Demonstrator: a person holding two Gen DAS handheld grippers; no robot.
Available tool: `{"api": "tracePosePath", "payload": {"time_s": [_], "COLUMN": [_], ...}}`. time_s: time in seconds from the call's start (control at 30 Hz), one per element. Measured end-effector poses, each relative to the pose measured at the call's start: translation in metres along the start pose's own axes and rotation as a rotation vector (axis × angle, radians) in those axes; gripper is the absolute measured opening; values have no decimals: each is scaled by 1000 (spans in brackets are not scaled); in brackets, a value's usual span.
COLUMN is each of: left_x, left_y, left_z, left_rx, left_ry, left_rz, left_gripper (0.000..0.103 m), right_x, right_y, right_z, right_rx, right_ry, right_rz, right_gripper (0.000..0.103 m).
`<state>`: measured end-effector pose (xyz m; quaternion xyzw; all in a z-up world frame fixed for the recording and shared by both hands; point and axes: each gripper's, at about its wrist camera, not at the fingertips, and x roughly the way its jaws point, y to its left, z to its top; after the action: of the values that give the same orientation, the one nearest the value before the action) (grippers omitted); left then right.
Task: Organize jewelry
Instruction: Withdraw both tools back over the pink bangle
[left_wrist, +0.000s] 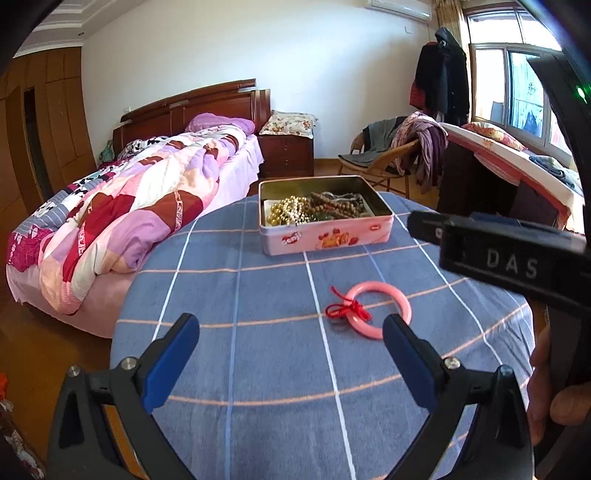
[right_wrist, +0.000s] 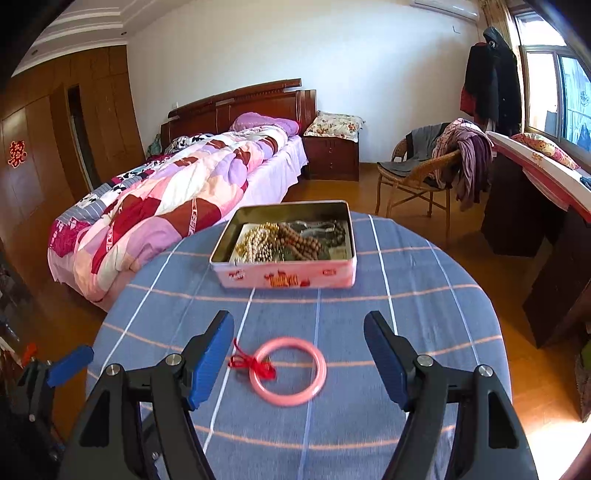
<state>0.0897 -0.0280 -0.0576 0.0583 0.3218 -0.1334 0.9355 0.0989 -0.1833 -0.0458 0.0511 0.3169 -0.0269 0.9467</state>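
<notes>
A pink bangle (left_wrist: 400, 299) with a red knotted string (left_wrist: 347, 308) lies on the blue checked tablecloth (left_wrist: 258, 369). It also shows in the right wrist view (right_wrist: 317, 384), between and just ahead of my open right gripper (right_wrist: 299, 339). My left gripper (left_wrist: 291, 334) is open and empty, with the bangle beside its right finger (left_wrist: 402, 350). An open pink tin (left_wrist: 325, 240) holding gold and brown bead strings stands at the far side of the table, also in the right wrist view (right_wrist: 284, 277). The right gripper's body (left_wrist: 509, 258) crosses the left wrist view at right.
A bed with a patchwork quilt (right_wrist: 166, 206) lies to the left of the table. A wicker chair with clothes (right_wrist: 436, 170) and a dark desk (right_wrist: 524, 221) stand at the right. The round table's edge (right_wrist: 491, 332) drops to a wooden floor.
</notes>
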Motion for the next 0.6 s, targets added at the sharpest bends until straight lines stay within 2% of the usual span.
{"api": "tracePosePath", "payload": {"time_s": [0.4,0.6], "left_x": [-1,2], "left_y": [5,4], "left_z": [-15,-18], "left_rx": [-13,1], "left_ry": [19,34], "left_rz": [18,-5], "left_gripper": [101,101], "right_x": [-7,-6], "right_y": [-6,-20], "right_z": [-21,-30], "right_rx": [-4,4], "right_ry": [9,16], "right_rz": [-12,-34], "right_gripper": [73,73]}}
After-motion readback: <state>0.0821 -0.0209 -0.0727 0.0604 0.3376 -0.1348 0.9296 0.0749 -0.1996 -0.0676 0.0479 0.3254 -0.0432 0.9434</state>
